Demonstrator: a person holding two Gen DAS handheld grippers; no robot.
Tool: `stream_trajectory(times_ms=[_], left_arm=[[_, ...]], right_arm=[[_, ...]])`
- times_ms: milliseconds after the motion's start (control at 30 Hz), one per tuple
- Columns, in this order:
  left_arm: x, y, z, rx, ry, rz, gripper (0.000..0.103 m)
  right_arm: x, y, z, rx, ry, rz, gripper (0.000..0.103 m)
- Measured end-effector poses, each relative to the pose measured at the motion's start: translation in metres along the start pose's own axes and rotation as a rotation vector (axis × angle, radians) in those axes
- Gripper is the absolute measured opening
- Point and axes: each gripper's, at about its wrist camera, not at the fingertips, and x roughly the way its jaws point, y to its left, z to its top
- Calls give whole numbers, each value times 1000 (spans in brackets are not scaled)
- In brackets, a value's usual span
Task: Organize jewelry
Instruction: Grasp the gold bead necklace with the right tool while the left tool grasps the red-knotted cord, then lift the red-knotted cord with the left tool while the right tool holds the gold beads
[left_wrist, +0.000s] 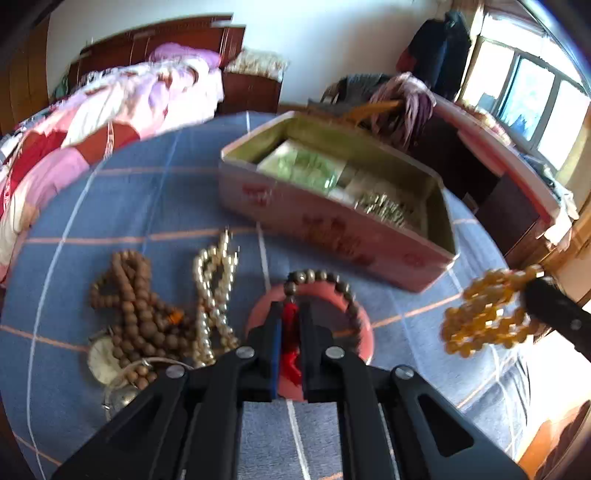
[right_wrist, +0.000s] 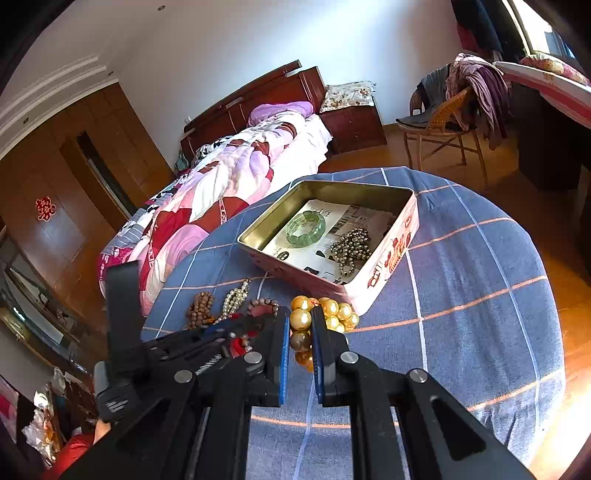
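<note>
While the right gripper (right_wrist: 300, 325) is clamped on a string of amber-yellow beads (right_wrist: 325, 312) that hangs just above the blue checked cloth (right_wrist: 480, 280), the left gripper (left_wrist: 290, 314) is closed on the red tassel (left_wrist: 290, 332) of a dark bead bracelet (left_wrist: 325, 282). That bracelet lies on a round pink dish (left_wrist: 364, 332) on the cloth, its beads arcing past the fingertips. In the left wrist view the yellow beads (left_wrist: 480, 317) appear to the right, bunched at the tip of the right gripper, near the front corner of the open tin (left_wrist: 332, 229).

The tin sits toward the far side of the round table, well apart from neither gripper. Inside it lie a green bangle (right_wrist: 306, 228) on printed paper and a heap of small metallic beads (right_wrist: 349, 247) in the near right part.

To the left of the dish, a brown wooden bead necklace (left_wrist: 129, 302) and a string of pale pearls (left_wrist: 214, 288) lie on the cloth, touching each other. A bed (right_wrist: 229, 177) with a pink patterned quilt stands behind the table.
</note>
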Motion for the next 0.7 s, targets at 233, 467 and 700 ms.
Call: stream_trajectory(times_ms=[233,467,700], left_arm=[[-59,2,-1,-4,-150,-122,9],[-81,4,-8,18,-162,-186,9],[-68,5,-28,51,-82,-152,9]], right_arm=[[-8,1,0,6,-22,-1,10],[-9,11,-3,-2,-9,12,10],[-15,20,-6,-26,-12,19,10]])
